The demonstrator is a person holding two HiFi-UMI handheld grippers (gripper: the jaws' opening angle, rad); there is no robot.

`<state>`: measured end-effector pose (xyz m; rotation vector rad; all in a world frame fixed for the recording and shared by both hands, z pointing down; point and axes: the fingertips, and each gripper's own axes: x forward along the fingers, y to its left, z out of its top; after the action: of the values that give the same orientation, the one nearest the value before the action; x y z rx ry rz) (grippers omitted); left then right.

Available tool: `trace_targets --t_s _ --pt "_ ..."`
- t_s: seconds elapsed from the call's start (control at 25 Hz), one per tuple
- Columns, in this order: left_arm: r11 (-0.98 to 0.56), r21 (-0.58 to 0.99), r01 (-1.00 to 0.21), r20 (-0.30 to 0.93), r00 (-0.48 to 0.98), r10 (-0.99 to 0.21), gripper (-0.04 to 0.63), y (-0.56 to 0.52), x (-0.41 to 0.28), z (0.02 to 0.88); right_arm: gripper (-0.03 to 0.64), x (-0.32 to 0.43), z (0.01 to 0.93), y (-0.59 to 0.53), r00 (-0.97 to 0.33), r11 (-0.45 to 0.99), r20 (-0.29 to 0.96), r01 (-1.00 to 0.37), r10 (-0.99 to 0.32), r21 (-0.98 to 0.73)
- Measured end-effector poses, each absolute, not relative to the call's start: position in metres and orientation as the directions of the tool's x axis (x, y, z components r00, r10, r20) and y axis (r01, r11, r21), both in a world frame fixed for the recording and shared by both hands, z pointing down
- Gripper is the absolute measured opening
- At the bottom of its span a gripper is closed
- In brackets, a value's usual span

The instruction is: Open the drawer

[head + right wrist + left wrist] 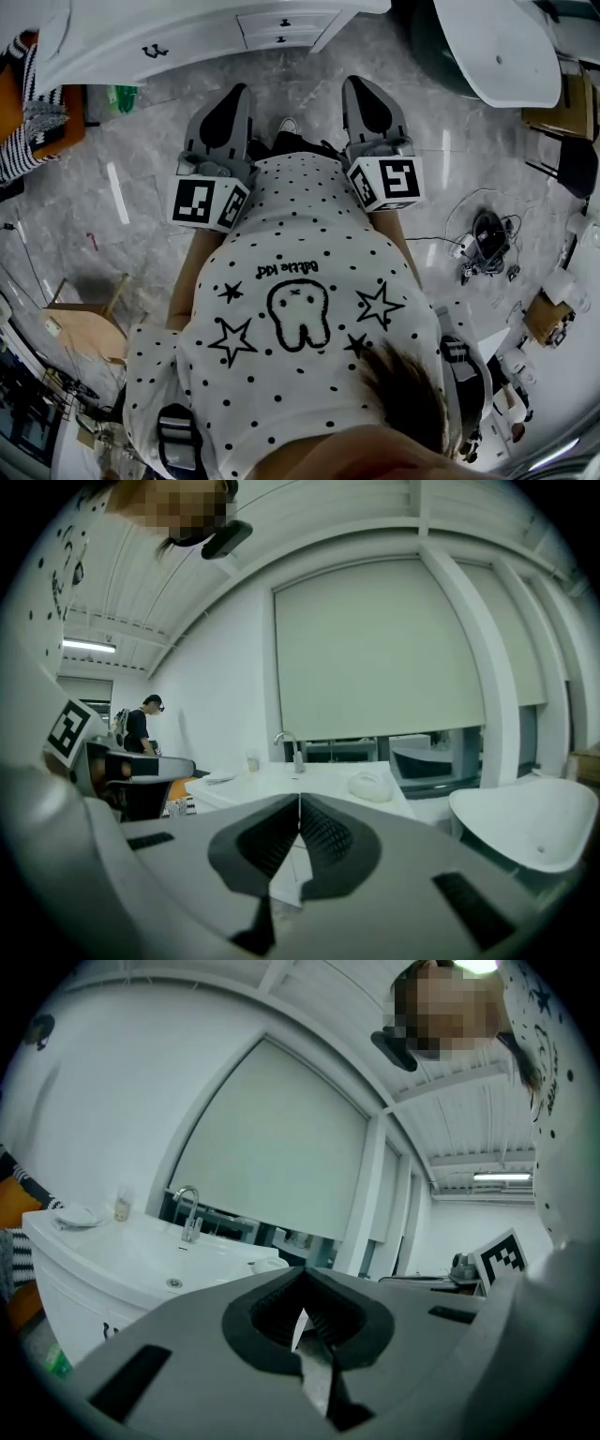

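head view shows my grey left gripper (238, 94) and grey right gripper (356, 84) both clenched on nothing, well apart from the closed white cabinet drawer (281, 22).

Shirt (302, 380): one printed line above the tooth drawing (298, 315), apparently "little kid" (seen upside down, first word uncertain). Nothing else legible.

Cool, even indoor light; ceiling strip (503, 1177) glares (mildly); fisheye bending, dark vignette at edges.
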<state>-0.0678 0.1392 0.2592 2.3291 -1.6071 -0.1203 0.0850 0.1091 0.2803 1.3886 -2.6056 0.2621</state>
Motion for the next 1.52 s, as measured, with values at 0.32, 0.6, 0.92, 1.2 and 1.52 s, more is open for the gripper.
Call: trace_targets --t_s 0.32,0.6,0.92,1.2,1.52 --pt "-0.339 0.287 -0.896 0.106 0.381 -0.918 0.005 0.126 -0.043 0.261 0.014 0.108 0.282 0.096 -0.543 0.541 0.225 -0.837 -0.809 -0.077" --pt "-0.356 0.289 -0.889 0.126 0.404 -0.906 0.005 0.124 -0.024 0.266 0.014 0.128 0.285 0.095 -0.524 0.518 0.227 -0.850 -0.821 -0.090" --pt "-0.363 0.299 -0.883 0.148 0.418 -0.896 0.005 0.116 -0.020 0.270 0.014 0.134 0.289 0.089 -0.506 0.497 0.243 -0.862 -0.827 -0.104" --pt "-0.368 0.313 -0.876 0.157 0.430 -0.889 0.005 0.096 -0.028 0.276 0.014 0.127 0.296 0.072 -0.493 0.482 0.265 -0.869 -0.829 -0.109" --pt "-0.390 0.326 -0.861 0.163 0.457 -0.874 0.005 0.059 -0.046 0.269 0.014 0.116 0.295 0.042 -0.442 0.429 0.294 -0.896 -0.847 -0.112"
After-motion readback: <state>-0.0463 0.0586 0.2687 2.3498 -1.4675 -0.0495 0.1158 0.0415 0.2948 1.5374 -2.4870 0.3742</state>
